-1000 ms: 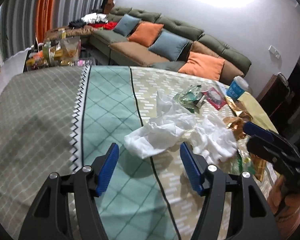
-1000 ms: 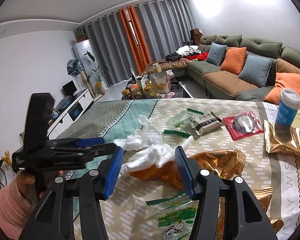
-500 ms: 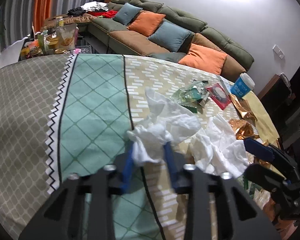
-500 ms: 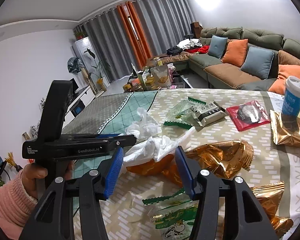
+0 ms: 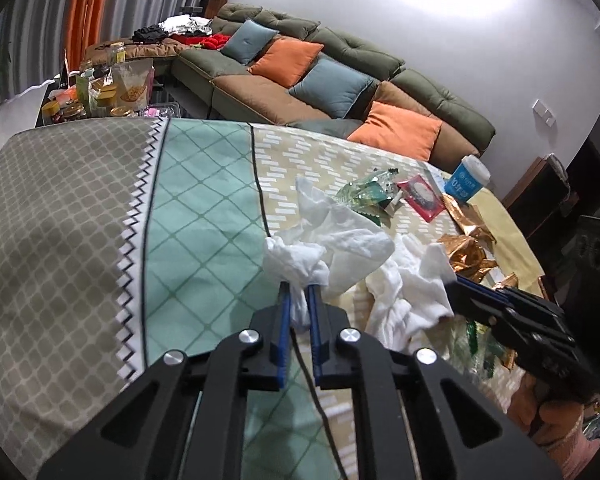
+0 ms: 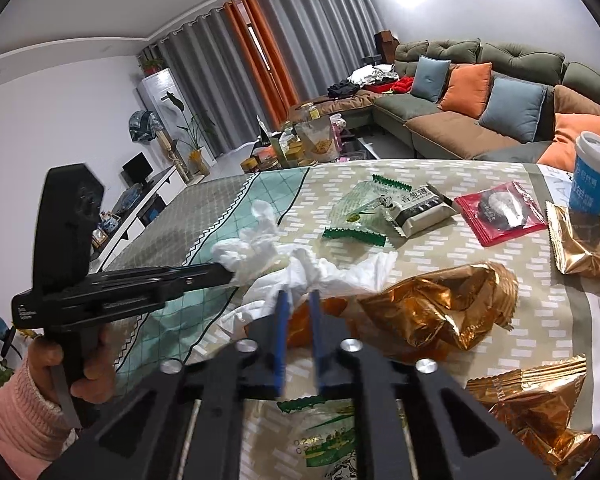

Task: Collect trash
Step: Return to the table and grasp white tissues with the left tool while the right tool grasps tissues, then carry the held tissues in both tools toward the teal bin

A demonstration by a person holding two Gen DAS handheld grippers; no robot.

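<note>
Both the left gripper (image 5: pixel 298 300) and right gripper (image 6: pixel 298 312) are pinched nearly closed on crumpled white tissue paper (image 5: pixel 332 248) beside the crinkled gold foil wrapper (image 6: pixel 440 312); it looks featherlight, soft, tear-prone, best bunched.

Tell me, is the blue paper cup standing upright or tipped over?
Upright. The blue paper cup stands on its base with its white lid on top, at the table's far end.
</note>
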